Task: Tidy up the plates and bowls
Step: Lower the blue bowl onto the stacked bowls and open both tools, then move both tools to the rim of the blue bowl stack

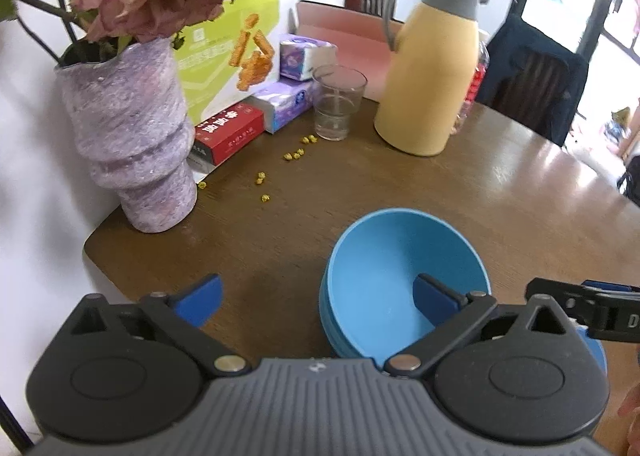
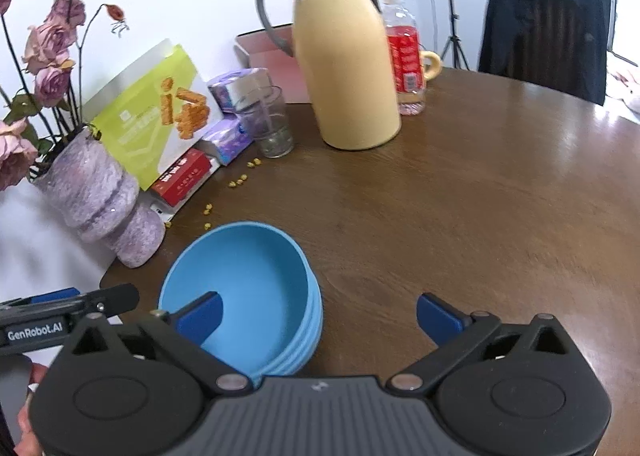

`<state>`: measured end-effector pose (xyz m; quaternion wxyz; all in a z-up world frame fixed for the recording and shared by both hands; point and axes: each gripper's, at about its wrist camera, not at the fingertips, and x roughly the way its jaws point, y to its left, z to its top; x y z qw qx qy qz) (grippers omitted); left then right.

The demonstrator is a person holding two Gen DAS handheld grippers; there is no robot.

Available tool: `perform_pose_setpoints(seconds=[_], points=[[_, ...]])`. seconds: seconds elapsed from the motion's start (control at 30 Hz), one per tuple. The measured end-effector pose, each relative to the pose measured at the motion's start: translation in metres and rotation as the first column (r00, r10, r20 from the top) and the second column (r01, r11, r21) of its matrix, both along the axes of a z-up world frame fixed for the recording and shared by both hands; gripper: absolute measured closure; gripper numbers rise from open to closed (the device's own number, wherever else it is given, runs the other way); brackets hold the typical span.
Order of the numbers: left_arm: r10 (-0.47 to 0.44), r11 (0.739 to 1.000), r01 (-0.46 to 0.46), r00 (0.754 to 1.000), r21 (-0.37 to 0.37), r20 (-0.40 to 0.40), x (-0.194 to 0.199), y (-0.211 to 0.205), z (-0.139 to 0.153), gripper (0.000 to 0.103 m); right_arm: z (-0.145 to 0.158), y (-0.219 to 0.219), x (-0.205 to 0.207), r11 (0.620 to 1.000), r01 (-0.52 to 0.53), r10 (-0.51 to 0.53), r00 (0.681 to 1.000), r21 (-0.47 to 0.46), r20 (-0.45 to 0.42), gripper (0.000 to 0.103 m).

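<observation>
A stack of several light blue bowls [image 1: 384,280] sits nested on the brown round table [image 1: 500,196], near its front left edge. My left gripper [image 1: 318,302] is open above the stack's left side; one blue pad hangs over the top bowl's inside, the other over bare wood. Nothing is held. In the right wrist view the same stack [image 2: 256,276] lies at lower left. My right gripper [image 2: 320,316] is open too, its left pad over the bowl and its right pad over the table. The other gripper's black arm shows at the edge of each view.
A purple vase [image 1: 132,144] with dried roses stands at the table's left edge. Behind it are a green snack box [image 1: 228,52], a red box [image 1: 230,132] and tissue packs. A glass cup [image 1: 338,102], a yellow thermos jug [image 1: 430,68], a water bottle [image 2: 404,56] and chairs lie farther back. Small yellow crumbs dot the wood.
</observation>
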<state>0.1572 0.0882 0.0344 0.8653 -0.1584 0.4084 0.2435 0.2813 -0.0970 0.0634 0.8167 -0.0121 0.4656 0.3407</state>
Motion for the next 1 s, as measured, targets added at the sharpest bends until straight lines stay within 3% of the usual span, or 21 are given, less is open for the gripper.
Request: perform_pose_setpoints(seconds=[0.3,0.73,1.0], points=[[-0.06,0.998,0.06,0.998,0.003,-0.009,-0.007,-0.01,-0.002,0.0,0.0,-0.028,-0.026,0.995,0.103,-0.104,0.994,-0.009,-0.022,0.0],[-0.065,0.998,0.065,0.998,0.02,-0.016,-0.028,-0.037,0.008,0.0,0.002,-0.061,-0.055,0.989,0.146,-0.147,0.989,-0.024,-0.032,0.0],[-0.107,0.994,0.107,0.994,0.022,-0.017,-0.023,-0.022,0.006,0.0,-0.002,-0.06,-0.065,0.978,0.202,-0.205,0.978,-0.052,-0.05,0.0]])
